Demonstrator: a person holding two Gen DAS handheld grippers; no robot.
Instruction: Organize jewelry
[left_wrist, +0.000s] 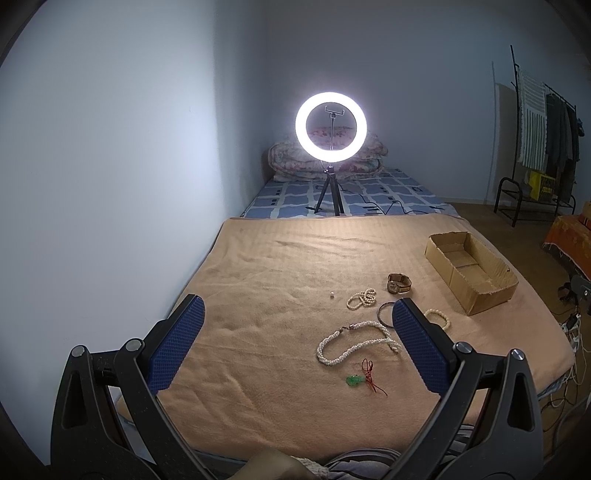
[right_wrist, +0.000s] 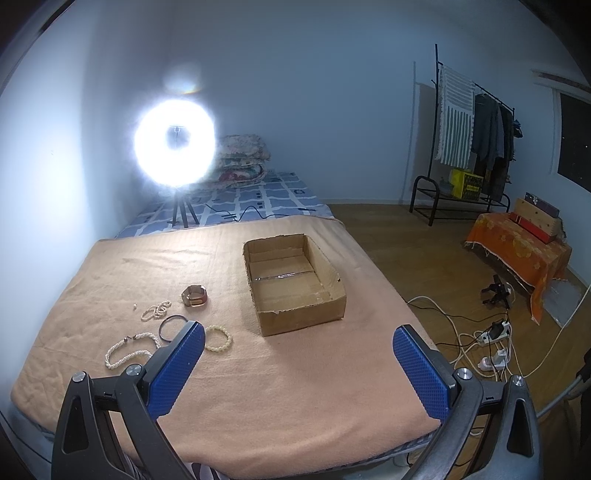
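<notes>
Both grippers spread wide, nothing held, hovering over the blanket (right_wrist: 295, 369).

Left gripper (left_wrist: 295, 321): pearl necklace (left_wrist: 354, 343) between its fingers, green pendant (left_wrist: 356, 380) nearer (unseen from right view).

Right gripper (right_wrist: 297, 339): empty cardboard box (right_wrist: 295, 280) dead ahead, probably the destination; watch (right_wrist: 194, 295) ahead-left.

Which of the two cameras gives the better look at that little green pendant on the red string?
The left wrist view. There the green pendant lies in the open on the blanket, its red string loose beside it, just below the long pearl necklace. The right wrist view does not show it at all; it probably sits behind that gripper's blue finger.
</notes>
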